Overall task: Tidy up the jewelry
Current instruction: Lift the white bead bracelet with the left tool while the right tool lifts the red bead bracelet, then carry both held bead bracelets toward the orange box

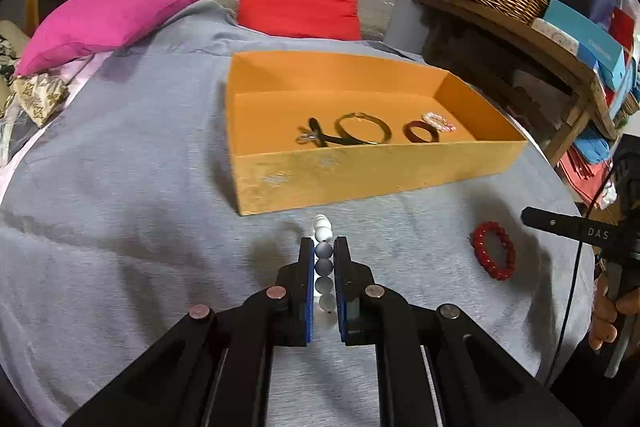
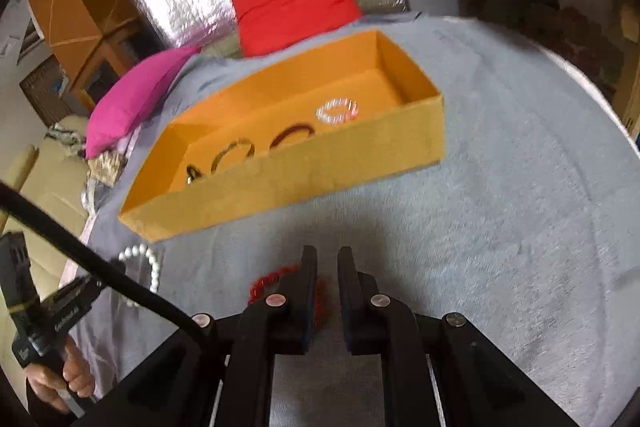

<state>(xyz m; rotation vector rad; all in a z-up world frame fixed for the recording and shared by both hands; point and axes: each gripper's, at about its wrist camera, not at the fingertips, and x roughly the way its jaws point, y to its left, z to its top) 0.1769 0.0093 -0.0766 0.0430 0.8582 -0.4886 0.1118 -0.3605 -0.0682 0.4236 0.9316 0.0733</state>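
The step in hand looks like picking up the last loose bracelets to put them in the orange box (image 1: pixel 360 171). The box sits on the grey-covered table (image 1: pixel 120 227) and already holds several pieces in a row: a dark band with a clasp, a gold bangle (image 1: pixel 362 133), a dark red ring-shaped bangle (image 1: pixel 420 135) and a clear beaded bracelet (image 1: pixel 438 121).

The left gripper (image 1: pixel 323 247) has its fingers drawn close on either side of the white bead bracelet (image 1: pixel 323 259), just short of the box's near wall. The beads run straight down the gap and the blue pads seem to touch them, so I judge it pinched, though whether it is off the cloth I cannot tell.

The right gripper (image 2: pixel 327 259) hangs over the red bead bracelet (image 2: pixel 268 283), which lies on the cloth partly under its left finger. Its fingers stand a little apart with only cloth between them, gripping nothing.

Next, the left hand would need to carry the white beads over the wall and set them into the free space at the box's left end. The right needs to shift left and spread wider to straddle the red beads.
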